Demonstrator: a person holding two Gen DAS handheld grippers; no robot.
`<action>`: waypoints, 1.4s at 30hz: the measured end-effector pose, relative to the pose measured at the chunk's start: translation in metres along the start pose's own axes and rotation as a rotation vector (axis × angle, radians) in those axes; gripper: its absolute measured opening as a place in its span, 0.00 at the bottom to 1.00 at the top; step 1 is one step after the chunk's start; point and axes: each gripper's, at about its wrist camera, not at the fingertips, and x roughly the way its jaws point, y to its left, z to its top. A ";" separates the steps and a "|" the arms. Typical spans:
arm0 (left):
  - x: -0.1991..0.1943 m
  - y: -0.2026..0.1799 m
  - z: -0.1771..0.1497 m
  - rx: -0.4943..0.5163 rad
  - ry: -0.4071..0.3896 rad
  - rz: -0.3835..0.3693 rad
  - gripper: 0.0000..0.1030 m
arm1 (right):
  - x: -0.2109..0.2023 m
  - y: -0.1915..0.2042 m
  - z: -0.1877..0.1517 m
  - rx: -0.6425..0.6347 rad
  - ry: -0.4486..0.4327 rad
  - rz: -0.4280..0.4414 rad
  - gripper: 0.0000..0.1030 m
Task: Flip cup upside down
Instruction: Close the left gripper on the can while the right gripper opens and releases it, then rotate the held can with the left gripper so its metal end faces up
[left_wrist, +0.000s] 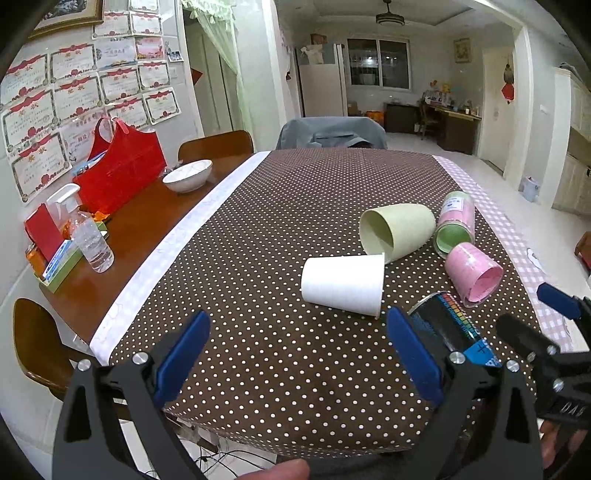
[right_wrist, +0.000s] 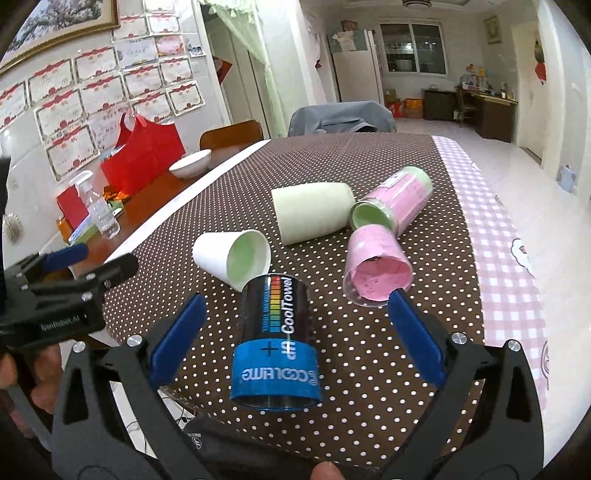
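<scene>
Five containers lie tipped on their sides on a brown polka-dot cloth covering the tabletop (left_wrist: 280, 229), clustered toward its right edge. A white paper cup (left_wrist: 343, 284) rests nearest the middle, its rim touching a pale green cup (left_wrist: 397, 230) behind it; in the right wrist view its mouth faces the near right. Beside the green cup lies a pink canister with a green lid (left_wrist: 454, 221), and in front of that a pink cup (left_wrist: 474, 271) with its opening turned toward the near edge. Closest to the near edge, a dark "CoolTowel" canister with a blue band (right_wrist: 275, 343) lies on the cloth between the spread fingers of the right gripper (right_wrist: 295, 339), which does not touch it. The left gripper (left_wrist: 295, 350) hangs just above the near edge, likewise spread wide and holding nothing, the white paper cup ahead of it. On the bare wood along the left edge stand a red bag (left_wrist: 123, 168), a white bowl (left_wrist: 188, 175) and a clear spray bottle (left_wrist: 90, 236)
</scene>
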 end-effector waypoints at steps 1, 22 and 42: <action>-0.001 -0.001 0.000 0.001 0.001 -0.001 0.92 | -0.002 -0.002 0.001 0.009 0.000 0.002 0.94; -0.006 -0.046 -0.001 0.024 0.100 -0.089 0.92 | -0.025 -0.041 0.010 0.050 -0.017 -0.026 0.94; 0.084 -0.089 0.010 -0.208 0.513 -0.144 0.92 | 0.008 -0.137 -0.007 0.278 0.063 0.010 0.94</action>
